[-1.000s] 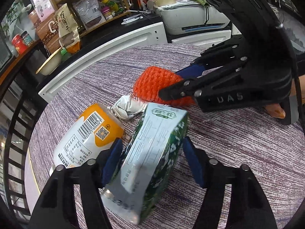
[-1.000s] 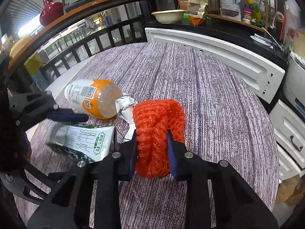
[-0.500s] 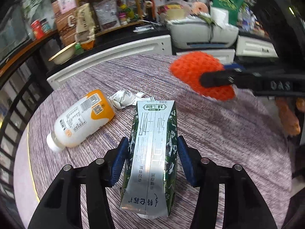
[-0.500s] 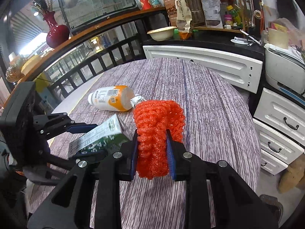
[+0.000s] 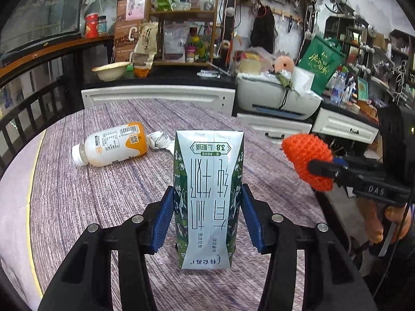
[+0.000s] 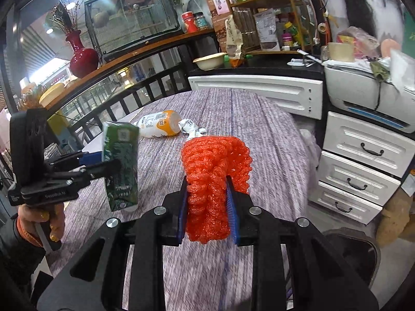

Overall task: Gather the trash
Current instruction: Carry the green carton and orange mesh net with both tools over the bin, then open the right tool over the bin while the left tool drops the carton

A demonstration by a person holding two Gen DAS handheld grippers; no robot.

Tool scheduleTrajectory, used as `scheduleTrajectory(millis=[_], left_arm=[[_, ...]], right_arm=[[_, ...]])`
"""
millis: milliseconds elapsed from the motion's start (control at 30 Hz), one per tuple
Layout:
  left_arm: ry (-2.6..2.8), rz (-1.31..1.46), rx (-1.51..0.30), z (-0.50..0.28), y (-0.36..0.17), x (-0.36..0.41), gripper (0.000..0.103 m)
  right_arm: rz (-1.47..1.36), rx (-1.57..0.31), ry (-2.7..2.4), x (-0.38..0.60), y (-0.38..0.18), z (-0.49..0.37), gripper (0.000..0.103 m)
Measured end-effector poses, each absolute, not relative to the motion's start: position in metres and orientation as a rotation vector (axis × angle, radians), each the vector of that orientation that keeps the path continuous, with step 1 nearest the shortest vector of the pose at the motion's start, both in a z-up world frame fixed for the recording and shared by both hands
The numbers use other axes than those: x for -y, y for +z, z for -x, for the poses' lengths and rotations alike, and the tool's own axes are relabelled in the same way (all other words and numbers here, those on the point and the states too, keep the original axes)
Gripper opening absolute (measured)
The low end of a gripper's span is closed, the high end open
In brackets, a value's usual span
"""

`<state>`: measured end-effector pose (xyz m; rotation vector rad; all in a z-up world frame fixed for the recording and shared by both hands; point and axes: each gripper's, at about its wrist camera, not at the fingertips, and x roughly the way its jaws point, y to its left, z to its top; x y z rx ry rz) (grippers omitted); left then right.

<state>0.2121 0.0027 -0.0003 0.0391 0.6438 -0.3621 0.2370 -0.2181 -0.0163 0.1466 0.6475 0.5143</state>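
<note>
On the desk (image 5: pixel 77 194), the orange-capped bottle (image 5: pixel 111 147) and crumpled wrapper (image 5: pixel 159 140) are still waiting. The left gripper (image 5: pixel 206 217) is clamping the milk carton (image 5: pixel 208 194) aloft; the right gripper (image 6: pixel 207 212) is squeezing the orange foam net (image 6: pixel 212 171), near a dark bin (image 6: pixel 358 256).

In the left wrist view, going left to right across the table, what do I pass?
Plastic bottle → crumpled wrapper → milk carton in the left gripper → orange foam net in the right gripper.
</note>
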Motion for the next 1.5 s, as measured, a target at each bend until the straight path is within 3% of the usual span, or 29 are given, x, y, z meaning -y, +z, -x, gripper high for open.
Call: scheduleTrajectory(millis=[600,1033,1200,1500], left_arm=[[-0.511,0.023,-0.564,-0.161,0.011,0.084,0.05],[-0.649,-0.009,-0.629,-0.147,-0.017,0.181,0.05],[-0.672,-0.017,-0.671,-0.149,-0.034,0.201,0.05],[-0.672,-0.028,-0.753,-0.154,-0.067,0.224,0.05]], right_arm=[[-0.236,-0.627,0.313,0.314,-0.049,-0.151,0.027],[-0.293,-0.824,-0.002,0.386,-0.14,-0.137,0.027],[-0.359,-0.859,-0.052,0.398,-0.164,-0.132,0.064],[-0.424,-0.806,-0.137,0.423,-0.159,-0.115,0.071]])
